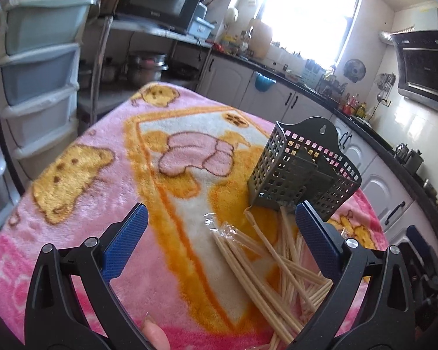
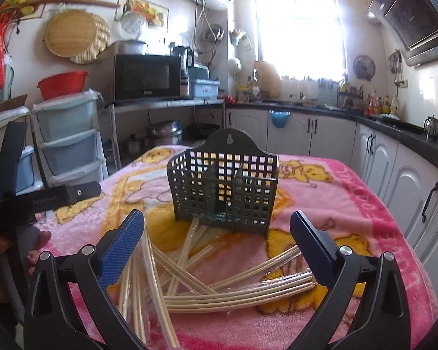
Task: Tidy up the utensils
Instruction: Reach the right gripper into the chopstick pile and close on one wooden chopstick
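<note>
Right gripper [image 2: 217,233] nearest the work: jaws spread wide, nothing held, hovering low over the heap of chopsticks [image 2: 219,288]. Left gripper [image 1: 222,227] likewise wide open and empty, set off to the left side of the heap, so most sticks fall under its right-hand finger only. Chopsticks loose on the pink blanket [image 2: 365,204] covering the tabletop, some in clear plastic sleeves, crossed at many angles; no single long axis. In the right wrist view, one bundle running roughly crosswise between the blue pads [image 2: 119,250], others fanning away toward the basket. Just beyond the heap, the dark grid basket [image 2: 222,186] standing upright, divided into compartments, apparently empty, a few stick ends touching or slipping under its base. Judgement: right gripper better placed for the first pick, being centred on the heap with the basket straight ahead; a crosswise stick would need the jaws turned across its length. Far field: microwave [image 2: 147,77], stacked drawers [image 2: 67,143], window. Faint lettering on the microwave and on the other gripper's body, too small to read.
</note>
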Demonstrator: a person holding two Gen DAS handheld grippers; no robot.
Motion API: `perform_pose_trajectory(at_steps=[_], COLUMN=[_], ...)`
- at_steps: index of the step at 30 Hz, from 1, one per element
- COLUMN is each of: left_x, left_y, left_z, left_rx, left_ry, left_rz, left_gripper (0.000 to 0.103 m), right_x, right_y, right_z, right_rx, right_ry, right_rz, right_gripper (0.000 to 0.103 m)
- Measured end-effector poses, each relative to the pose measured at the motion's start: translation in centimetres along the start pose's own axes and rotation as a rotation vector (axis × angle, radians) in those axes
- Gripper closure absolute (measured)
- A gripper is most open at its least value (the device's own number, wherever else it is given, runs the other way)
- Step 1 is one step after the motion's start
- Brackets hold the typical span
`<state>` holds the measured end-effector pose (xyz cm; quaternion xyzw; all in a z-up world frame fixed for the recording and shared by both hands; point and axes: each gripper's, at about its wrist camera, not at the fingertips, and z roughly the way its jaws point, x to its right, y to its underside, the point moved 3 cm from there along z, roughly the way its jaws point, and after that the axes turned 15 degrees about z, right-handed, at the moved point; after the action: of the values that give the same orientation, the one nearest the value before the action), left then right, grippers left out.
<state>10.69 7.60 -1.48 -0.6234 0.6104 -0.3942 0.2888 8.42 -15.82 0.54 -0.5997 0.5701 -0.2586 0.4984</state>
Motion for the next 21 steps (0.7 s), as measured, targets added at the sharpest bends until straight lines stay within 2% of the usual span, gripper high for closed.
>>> perform_pose_trajectory(at_steps=[6,8,9,11,13,17,21], left_x=[-1.1,-1.2,-1.3,-1.6,-2.0,-2.1,-1.9], left_y=[0.3,0.7,0.9,1.4,1.9,2.4,2.5], left_z=[3.6,4.6,5.1,5.9,6.4,7.1,7.5], left_rx=[-0.125,-0.159,-0.18,-0.215,-0.234,-0.252,-0.257], left_ry=[0.066,0.09,0.099,0.142,0.188,0.234,0.265], left_rz=[-0.063,-0.08,-0.091,-0.136,-0.188,-0.229,-0.242], left_gripper=[0.012,0.026,0.03,0.041,0.048,0.056,0.064], right_x=[0.1,0.0,-0.1,-0.2,-0.2,-0.2,-0.5], right_y=[-0.1,0.0,0.1,0.1,0.4,1.0,1.6], right_z=[3.6,4.9,5.7,6.8,8.3,11.0,12.4], right_rx=[-0.139,-0.181,-0.215,-0.253,-0.306,-0.394,-0.442], right_ry=[-0.005,-0.012,-0.016,-0.023,-0.019,-0.02,-0.031], right_rz=[0.014,0.016,0.016,0.022,0.022,0.024,0.022], right_gripper=[0.006,0.007,0.008,0.017,0.022,0.036,0.044])
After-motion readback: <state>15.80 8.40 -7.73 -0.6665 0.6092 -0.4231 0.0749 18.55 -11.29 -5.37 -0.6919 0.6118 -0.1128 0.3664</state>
